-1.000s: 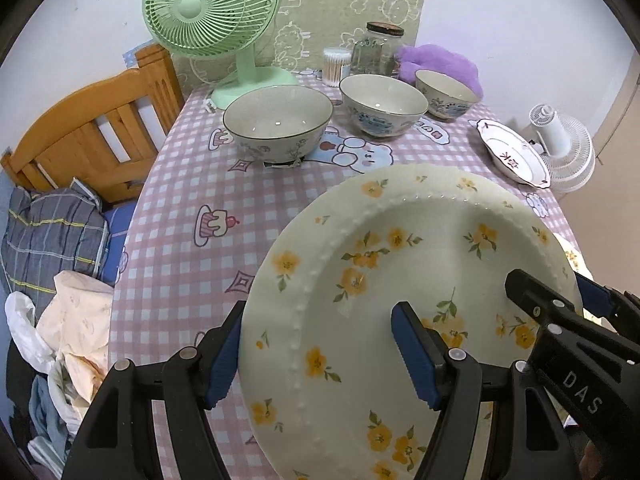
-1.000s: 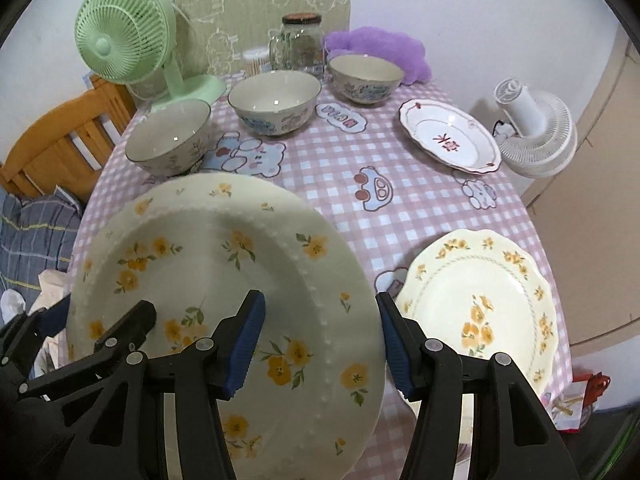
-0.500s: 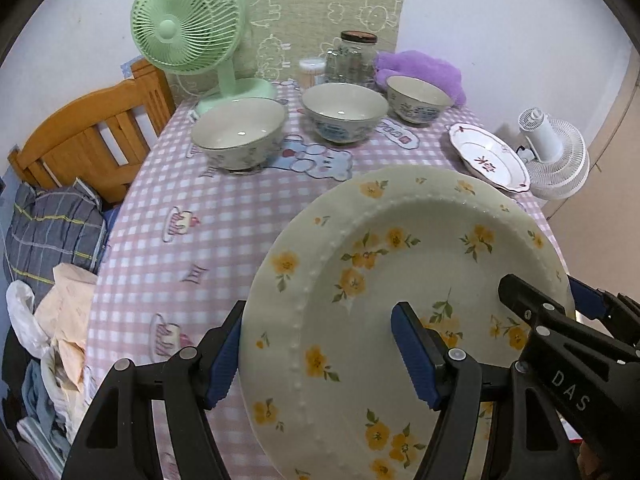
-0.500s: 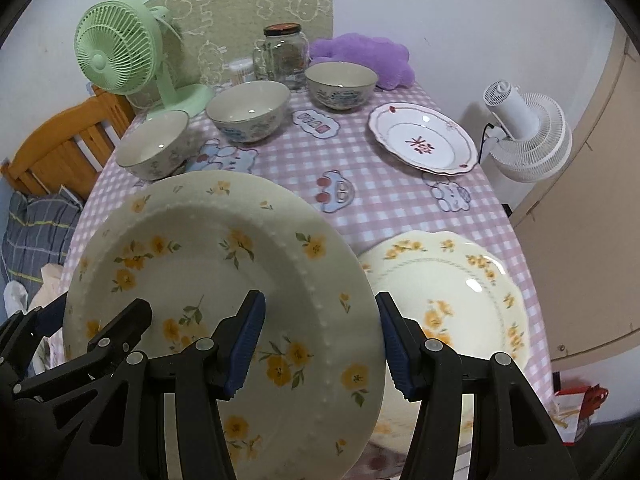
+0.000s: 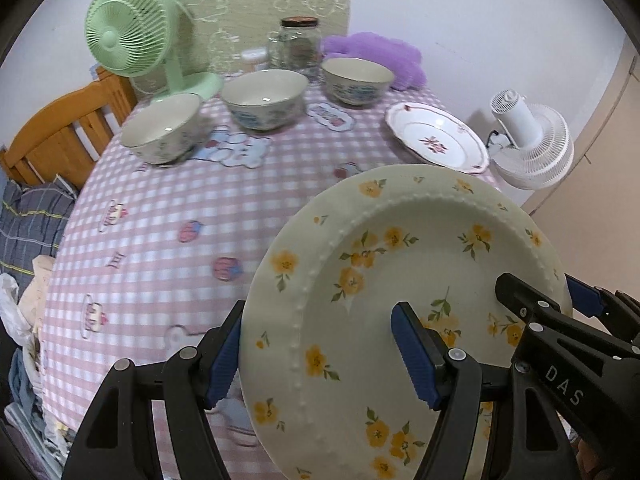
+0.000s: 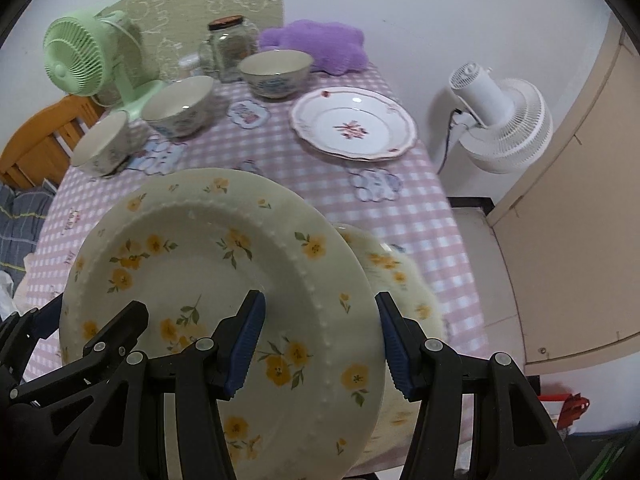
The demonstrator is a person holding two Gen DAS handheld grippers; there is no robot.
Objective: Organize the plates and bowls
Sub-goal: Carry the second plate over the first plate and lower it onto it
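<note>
- The big yellow-flowered plate is lifted off the table and tilted, carried between both grippers at the near edge of the scene.
- The left gripper is clamped on the plate's left rim: one blue pad sits under the rim's outer edge, the other lies on the plate's upper face.
- The right gripper is clamped on the opposite rim of the same plate, one pad on the upper face, the other behind the right edge.
- In the left wrist view the right gripper shows at the plate's far right rim; in the right wrist view the left gripper shows at the near left.
- A second yellow-flowered plate with a scalloped rim lies on the pink checked tablecloth, at the near right of the table. The held plate overlaps it in view; whether the two touch I cannot tell.
- A white plate with a red flower motif lies at the far right of the table, well apart from the held plate.
- Three bowls stand in a row across the far side: a left bowl, a middle bowl and a right bowl.
- Behind the bowls stand a green desk fan, a glass jar with a dark lid and a purple plush cushion.
- A white fan stands beyond the table's right edge.
- A wooden headboard lies to the left, past the table.
</note>
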